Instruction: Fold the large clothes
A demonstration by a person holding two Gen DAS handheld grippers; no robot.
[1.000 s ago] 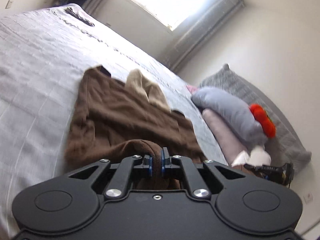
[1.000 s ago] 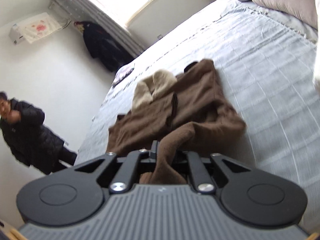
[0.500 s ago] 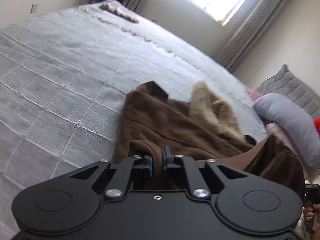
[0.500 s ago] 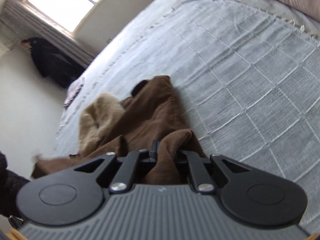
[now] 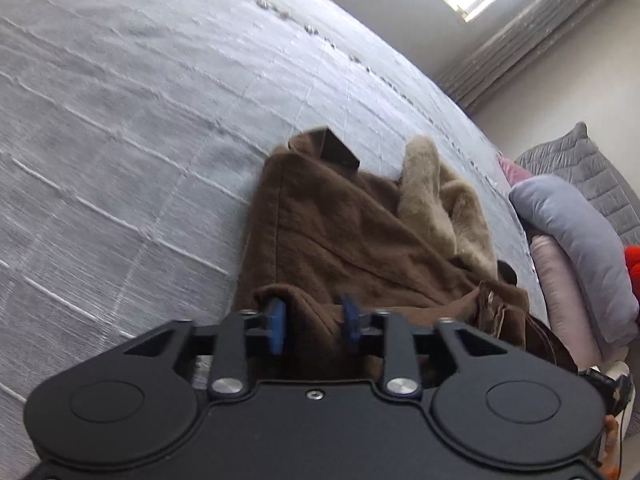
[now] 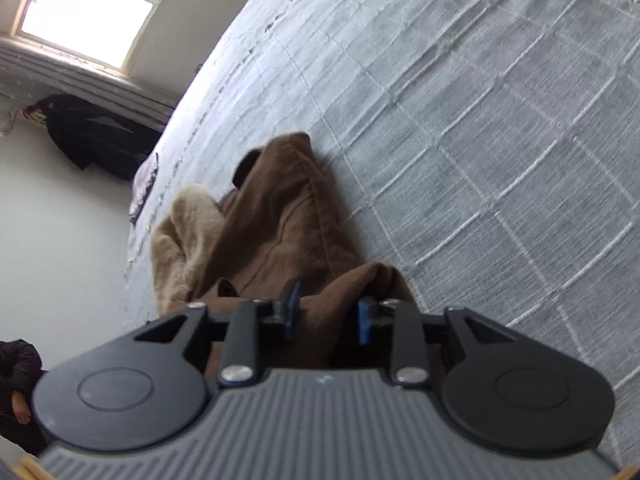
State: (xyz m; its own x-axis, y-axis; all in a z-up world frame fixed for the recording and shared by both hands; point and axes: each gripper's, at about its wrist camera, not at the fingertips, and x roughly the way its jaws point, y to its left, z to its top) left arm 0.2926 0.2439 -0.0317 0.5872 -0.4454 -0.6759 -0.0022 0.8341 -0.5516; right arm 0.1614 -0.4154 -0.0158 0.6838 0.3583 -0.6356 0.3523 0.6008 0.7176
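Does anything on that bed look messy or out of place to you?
Only the brown coat: it lies bunched on the grey bedspread, its fur collar crumpled sideways. Both grippers' jaws are opening, coat fabric still between them. Nothing is spilled or torn.

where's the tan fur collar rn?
The tan fur collar lies on the far part of the brown coat on the grey bedspread, toward the pillows in the left wrist view; in the right wrist view it sits left of the coat.

Coat: brown matt fleecy cloth, collar of pale shaggy fur. Bedspread: grey woven cloth, ribbed in raised lines. Gripper bodies: matt black plastic, fastened with shiny metal screws.
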